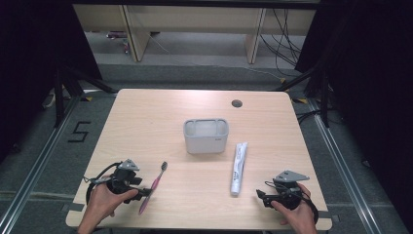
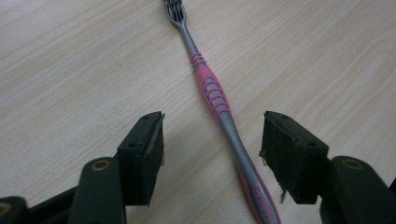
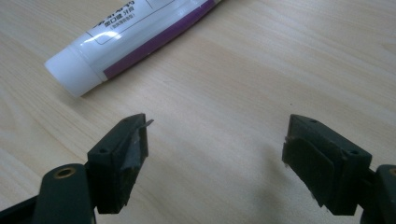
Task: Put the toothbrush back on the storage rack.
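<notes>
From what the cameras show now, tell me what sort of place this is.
Probably a lab recording bay: a lone wooden table, black curtains at both sides, loose cables and floor rails.

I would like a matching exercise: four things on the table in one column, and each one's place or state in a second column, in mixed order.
1. toothbrush
2. toothpaste tube
3. grey holder
4. right tool

a. stands upright at the table's middle
b. open above bare wood, cap off to one side
c. lies between the left tool's open jaws
d. lies flat right of the holder

Pairs: 1-c, 2-d, 3-a, 4-b
</notes>
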`<state>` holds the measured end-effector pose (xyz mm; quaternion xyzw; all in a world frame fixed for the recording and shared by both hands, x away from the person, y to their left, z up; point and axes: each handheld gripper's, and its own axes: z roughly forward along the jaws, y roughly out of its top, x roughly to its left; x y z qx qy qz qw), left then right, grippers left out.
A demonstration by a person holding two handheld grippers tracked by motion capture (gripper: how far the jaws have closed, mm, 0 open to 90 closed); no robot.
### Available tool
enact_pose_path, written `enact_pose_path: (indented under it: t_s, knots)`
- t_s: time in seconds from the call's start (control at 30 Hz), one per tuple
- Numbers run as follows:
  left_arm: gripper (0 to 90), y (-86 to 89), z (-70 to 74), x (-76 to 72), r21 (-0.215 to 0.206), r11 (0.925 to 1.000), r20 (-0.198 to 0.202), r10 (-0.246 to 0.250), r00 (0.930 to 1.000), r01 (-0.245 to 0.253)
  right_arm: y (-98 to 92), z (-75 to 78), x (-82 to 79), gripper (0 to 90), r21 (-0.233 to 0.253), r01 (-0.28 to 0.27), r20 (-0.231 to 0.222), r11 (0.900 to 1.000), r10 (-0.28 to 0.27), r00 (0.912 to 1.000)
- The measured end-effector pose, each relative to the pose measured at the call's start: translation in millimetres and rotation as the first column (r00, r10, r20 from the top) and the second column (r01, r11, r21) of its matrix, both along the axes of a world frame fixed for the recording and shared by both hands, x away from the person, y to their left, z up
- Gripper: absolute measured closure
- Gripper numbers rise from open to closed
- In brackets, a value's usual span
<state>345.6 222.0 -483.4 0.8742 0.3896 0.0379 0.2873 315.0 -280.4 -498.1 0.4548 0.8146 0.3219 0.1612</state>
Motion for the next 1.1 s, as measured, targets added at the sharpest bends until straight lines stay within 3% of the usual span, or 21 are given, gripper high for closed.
enact_pose_path:
  t_s: [0.13, 0.2, 0.3, 0.47, 0.57, 0.8, 0.83, 0.93, 1.1]
  knots:
    - [46.0, -3.3, -0.7, 2.3, -0.002, 1.0000, -0.010, 0.002, 1.0000, -0.002, 0.1, 0.2, -0.1, 22.1, 0.001, 0.004, -0.002, 1.000, -0.004, 1.0000]
    - [51.1, -6.7, 1.5, 3.9, 0.021, 0.9995, -0.014, -0.021, 0.9997, 0.022, 1.7, 0.5, -0.3, 22.1, 0.020, -0.002, -0.027, 1.000, 0.003, 0.9996]
    - [54.0, -10.0, 2.1, 4.5, 0.029, 0.9992, -0.018, -0.025, 0.9995, 0.026, 2.2, 0.4, -0.6, 22.1, 0.009, 0.005, -0.014, 1.000, -0.004, 0.9999]
    - [57.5, -17.9, 1.8, 6.9, 0.057, 0.9976, -0.026, -0.038, 0.9989, 0.039, 2.7, 0.9, -1.1, 22.2, 0.021, 0.016, -0.030, 1.000, -0.015, 0.9994]
    - [61.1, -20.2, 2.7, 8.2, 0.071, 0.9968, -0.025, -0.036, 0.9991, 0.037, 1.6, 0.2, 0.4, 22.2, 0.009, -0.003, 0.000, 1.000, 0.003, 1.0000]
    - [65.9, -29.1, 2.6, 11.1, 0.102, 0.9940, -0.044, -0.036, 0.9984, 0.041, 1.5, 0.4, 0.3, 22.4, 0.009, -0.004, -0.008, 1.000, 0.004, 1.0000]
    - [66.7, -32.7, 2.4, 12.0, 0.110, 0.9931, -0.046, -0.037, 0.9983, 0.042, -0.1, -2.1, 3.5, 22.5, 0.031, -0.045, 0.004, 0.998, 0.045, 0.9990]
    - [67.6, -36.5, 2.6, 13.4, 0.133, 0.9902, -0.056, -0.035, 0.9978, 0.043, 0.5, -1.4, 2.2, 22.5, 0.021, -0.022, 0.005, 1.000, 0.022, 0.9998]
    - [69.6, -40.2, 2.1, 16.1, 0.160, 0.9854, -0.082, -0.046, 0.9956, 0.058, -0.1, -1.7, 3.0, 22.6, 0.022, -0.035, 0.015, 0.999, 0.034, 0.9993]
